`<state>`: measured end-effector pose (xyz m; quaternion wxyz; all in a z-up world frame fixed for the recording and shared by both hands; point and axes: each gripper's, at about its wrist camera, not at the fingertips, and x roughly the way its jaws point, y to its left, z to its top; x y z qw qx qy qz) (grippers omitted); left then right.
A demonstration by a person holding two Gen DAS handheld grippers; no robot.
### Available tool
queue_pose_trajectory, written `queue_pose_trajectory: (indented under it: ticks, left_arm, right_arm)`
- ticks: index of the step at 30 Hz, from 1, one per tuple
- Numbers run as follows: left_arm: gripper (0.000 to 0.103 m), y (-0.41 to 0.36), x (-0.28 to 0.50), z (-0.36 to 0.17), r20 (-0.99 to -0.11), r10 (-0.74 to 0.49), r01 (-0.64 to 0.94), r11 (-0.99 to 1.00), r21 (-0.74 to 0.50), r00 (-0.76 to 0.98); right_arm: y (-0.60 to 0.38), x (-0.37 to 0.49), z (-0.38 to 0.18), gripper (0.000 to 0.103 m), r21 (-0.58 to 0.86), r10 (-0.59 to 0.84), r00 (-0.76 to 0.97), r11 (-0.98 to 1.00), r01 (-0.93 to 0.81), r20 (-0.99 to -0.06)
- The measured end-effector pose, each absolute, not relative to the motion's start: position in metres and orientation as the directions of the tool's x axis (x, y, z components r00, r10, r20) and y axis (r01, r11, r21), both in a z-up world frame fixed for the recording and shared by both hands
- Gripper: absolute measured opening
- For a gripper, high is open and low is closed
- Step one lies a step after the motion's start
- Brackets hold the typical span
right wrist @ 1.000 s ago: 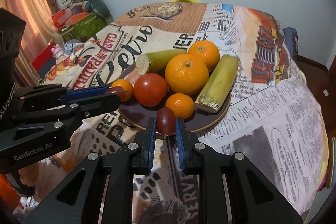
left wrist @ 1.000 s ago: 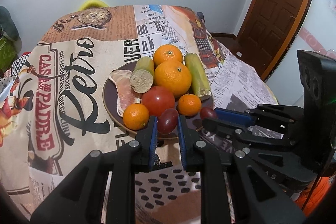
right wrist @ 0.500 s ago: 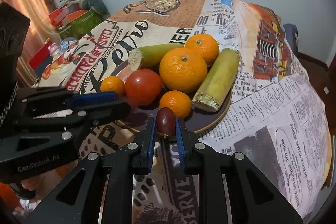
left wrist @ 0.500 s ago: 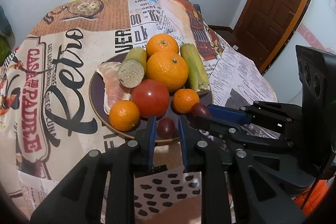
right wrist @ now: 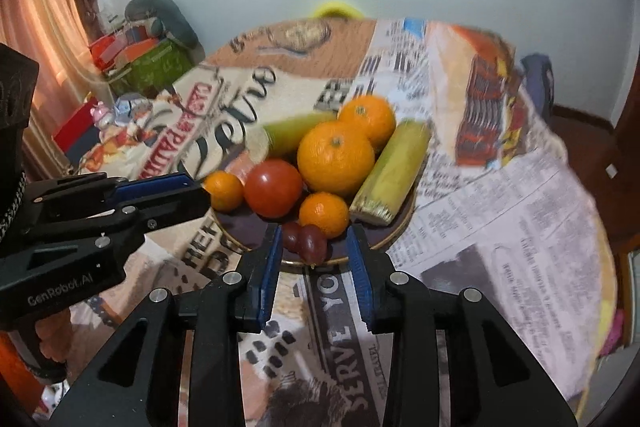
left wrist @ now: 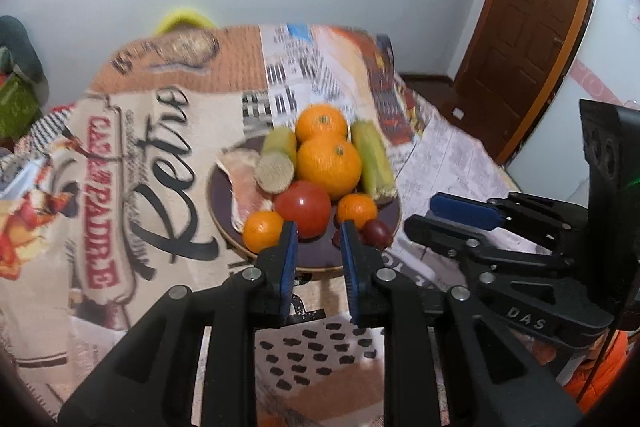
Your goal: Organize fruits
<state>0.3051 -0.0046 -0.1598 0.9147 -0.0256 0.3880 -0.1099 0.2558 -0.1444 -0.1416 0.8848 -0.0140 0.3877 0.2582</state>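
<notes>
A dark plate [left wrist: 218, 203] [right wrist: 394, 229] holds two large oranges [left wrist: 329, 163] [right wrist: 335, 157], a tomato [left wrist: 303, 207] [right wrist: 273, 187], two small mandarins [left wrist: 263, 231] [right wrist: 324, 213], two sugarcane pieces [left wrist: 371, 159] [right wrist: 390, 175] and a pomelo slice [left wrist: 248, 179]. Two dark grapes [left wrist: 377, 231] [right wrist: 310, 242] lie at the plate's near edge. My left gripper [left wrist: 319, 229] is open and empty just before the plate. My right gripper [right wrist: 314, 237] is open, its fingers either side of the grapes, not touching them.
The round table has a printed newspaper-style cloth [left wrist: 140, 155] [right wrist: 500, 211]. A brown door [left wrist: 536, 11] stands at the right. Boxes and bags [right wrist: 136, 63] sit by a curtain at the left. A chair [right wrist: 538, 83] is behind the table.
Both grippers have opened and let go of their grapes, which now lie on the plate's near edge. Both grippers have pulled back and up slightly.
</notes>
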Motion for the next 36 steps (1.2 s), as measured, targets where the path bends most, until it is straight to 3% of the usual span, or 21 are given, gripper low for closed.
queue_pose_trajectory:
  ticks: [16,20,23,27,29,35,36]
  left_arm:
    - [0.024,-0.002,0.148,-0.001,-0.337,-0.19,0.182,0.982,-0.055,0.922]
    - [0.043,-0.001,0.103,0.02,-0.247,-0.167,0.162,0.986,-0.039,0.954]
    - [0.047,-0.002,0.081,0.027,-0.212,-0.158,0.156,0.987,-0.029,0.964]
    - [0.064,-0.002,0.062,0.031,-0.189,-0.151,0.147,0.989,-0.03,0.97]
    - [0.071,-0.002,0.058,0.031,-0.18,-0.143,0.139,0.99,-0.032,0.973]
    - [0.083,-0.001,0.05,0.028,-0.18,-0.131,0.128,0.991,-0.032,0.975]
    - [0.089,-0.001,0.05,0.028,-0.182,-0.128,0.124,0.992,-0.033,0.975]
  right_arm:
    - [-0.174,0.118,0.019,0.03,0.119,0.49,0.801,0.869,-0.481,-0.345]
    - [-0.18,0.086,0.036,0.034,0.122,0.489,0.826,0.872,-0.475,-0.279]
    - [-0.181,0.069,0.041,0.045,0.125,0.48,0.843,0.877,-0.464,-0.241]
    - [-0.179,0.055,0.043,0.049,0.12,0.475,0.853,0.88,-0.459,-0.218]
    - [-0.176,0.051,0.041,0.064,0.107,0.455,0.868,0.891,-0.442,-0.2]
    - [-0.169,0.046,0.039,0.08,0.066,0.404,0.898,0.915,-0.399,-0.174]
    - [-0.168,0.045,0.039,0.081,0.06,0.398,0.902,0.917,-0.393,-0.17]
